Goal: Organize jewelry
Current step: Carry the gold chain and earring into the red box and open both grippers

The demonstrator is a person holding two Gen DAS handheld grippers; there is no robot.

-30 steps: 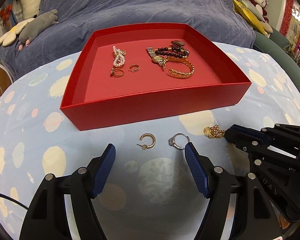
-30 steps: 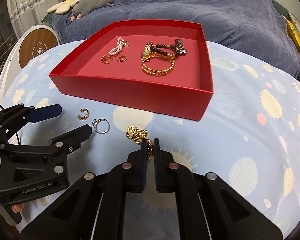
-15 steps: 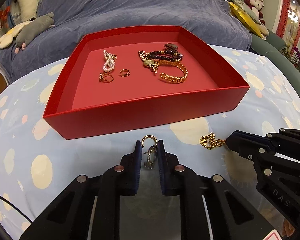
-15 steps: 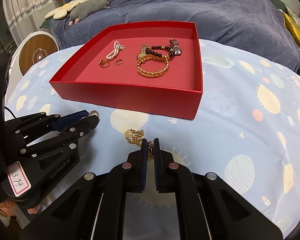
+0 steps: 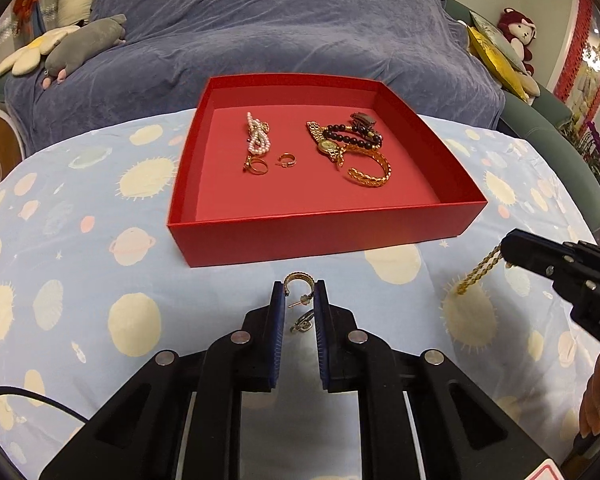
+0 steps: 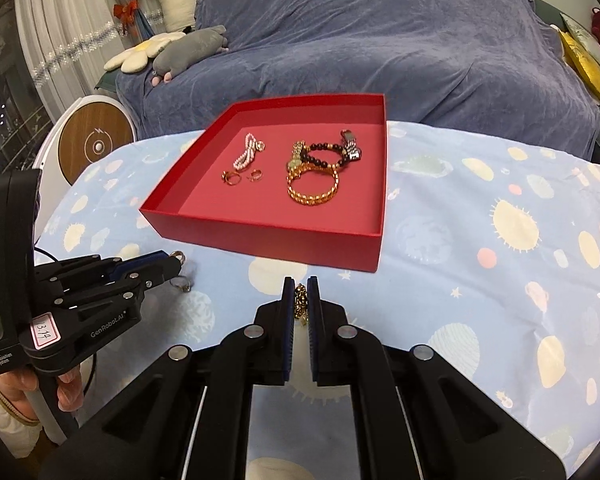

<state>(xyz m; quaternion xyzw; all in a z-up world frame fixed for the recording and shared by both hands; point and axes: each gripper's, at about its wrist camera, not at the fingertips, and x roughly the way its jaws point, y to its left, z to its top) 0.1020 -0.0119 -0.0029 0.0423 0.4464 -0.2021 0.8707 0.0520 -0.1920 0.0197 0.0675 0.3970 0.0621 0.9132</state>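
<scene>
A red tray point(image 5: 324, 236) point(image 6: 268, 240) sits on the space-print tablecloth and holds a pearl clip, rings, a watch, a bead bracelet and a gold bangle point(image 5: 370, 170). My left gripper point(image 5: 299, 296) is shut on a gold hoop earring point(image 5: 298, 280), lifted just before the tray's front wall. A silver ring point(image 5: 302, 324) point(image 6: 181, 283) lies on the cloth below it. My right gripper point(image 6: 300, 296) is shut on a gold chain point(image 6: 300, 302), which hangs from its tips in the left wrist view point(image 5: 478, 272).
A sofa under a blue-grey cover point(image 5: 280, 28) stands behind the table, with plush toys point(image 5: 80, 40) on its left. A round white and wood device point(image 6: 96, 144) stands at the left. The tablecloth point(image 6: 480, 240) spreads right of the tray.
My left gripper closed on the hoop earring and lifted it. My right gripper raised the gold chain off the cloth. Both views pulled back from the tray.
</scene>
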